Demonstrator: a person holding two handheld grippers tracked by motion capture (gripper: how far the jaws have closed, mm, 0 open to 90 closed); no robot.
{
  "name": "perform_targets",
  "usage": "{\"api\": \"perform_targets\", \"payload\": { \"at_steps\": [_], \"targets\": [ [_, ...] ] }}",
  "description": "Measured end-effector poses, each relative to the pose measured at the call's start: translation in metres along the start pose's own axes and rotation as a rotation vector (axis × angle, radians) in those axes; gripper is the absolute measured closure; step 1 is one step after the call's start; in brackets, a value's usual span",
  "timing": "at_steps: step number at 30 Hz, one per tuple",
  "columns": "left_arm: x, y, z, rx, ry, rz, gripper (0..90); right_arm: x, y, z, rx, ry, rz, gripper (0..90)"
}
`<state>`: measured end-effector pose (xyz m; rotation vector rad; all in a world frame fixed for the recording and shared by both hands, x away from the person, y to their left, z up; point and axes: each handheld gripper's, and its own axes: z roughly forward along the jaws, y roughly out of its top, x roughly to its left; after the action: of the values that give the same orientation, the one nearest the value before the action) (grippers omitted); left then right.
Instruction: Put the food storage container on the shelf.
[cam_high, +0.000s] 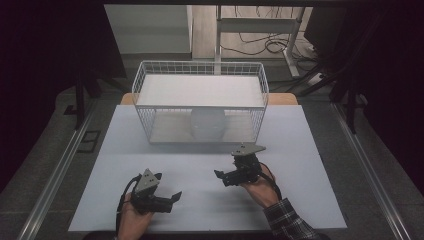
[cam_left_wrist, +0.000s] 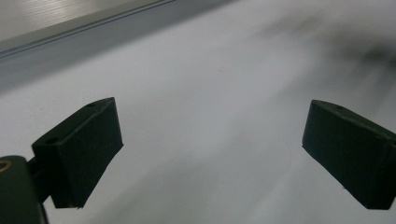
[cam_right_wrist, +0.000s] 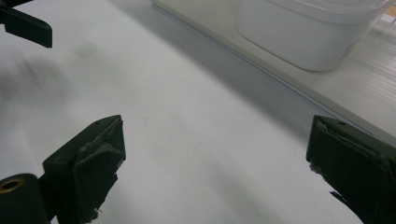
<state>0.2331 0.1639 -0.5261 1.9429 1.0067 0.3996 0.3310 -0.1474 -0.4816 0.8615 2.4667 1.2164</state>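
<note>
A: What's the biggest thing there?

B: The white table sheet (cam_high: 295, 165), lying across a grey surface with metal rails (cam_high: 55, 170) down each side. At its far edge stands a white wire basket (cam_high: 200, 67) with a flat white shelf across its top.

A: Anything inside it?

B: A pale rounded container (cam_high: 208, 124) sits on the basket's floor, under the shelf and roughly in the middle. In the right gripper view it shows at the top as a white tub (cam_right_wrist: 308, 32) with a lipped rim, well apart from the jaws.

A: And the grippers?

B: Both low over the near part of the sheet, each held in a hand. The left gripper (cam_high: 170, 197) is at the near left, pointing right — its jaws stand wide apart with bare sheet between them (cam_left_wrist: 210, 144). The right gripper (cam_high: 222, 176) is near the middle right, pointing left, also spread wide and holding nothing (cam_right_wrist: 215, 158).

A: Are they touching each other?

B: No — they are apart, tips facing one another.
</note>
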Motion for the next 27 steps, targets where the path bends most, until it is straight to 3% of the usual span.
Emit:
{"api": "perform_targets", "payload": {
  "at_steps": [14, 19, 27],
  "targets": [
    [0.003, 0.0, 0.0, 0.025, -0.015, -0.003, 4.2, 0.006, -0.016, -0.019, 0.013, -0.03, -0.003, 0.0],
    [0.005, 0.0, -0.003, 0.022, -0.007, -0.009, 4.2, 0.008, -0.019, -0.03, 0.002, -0.041, 0.0, 0.0],
    [0.007, 0.0, -0.007, 0.035, 0.015, 0.016, 3.6, 0.009, -0.03, -0.046, -0.012, -0.057, 0.025, 0.0]
  ]
}}
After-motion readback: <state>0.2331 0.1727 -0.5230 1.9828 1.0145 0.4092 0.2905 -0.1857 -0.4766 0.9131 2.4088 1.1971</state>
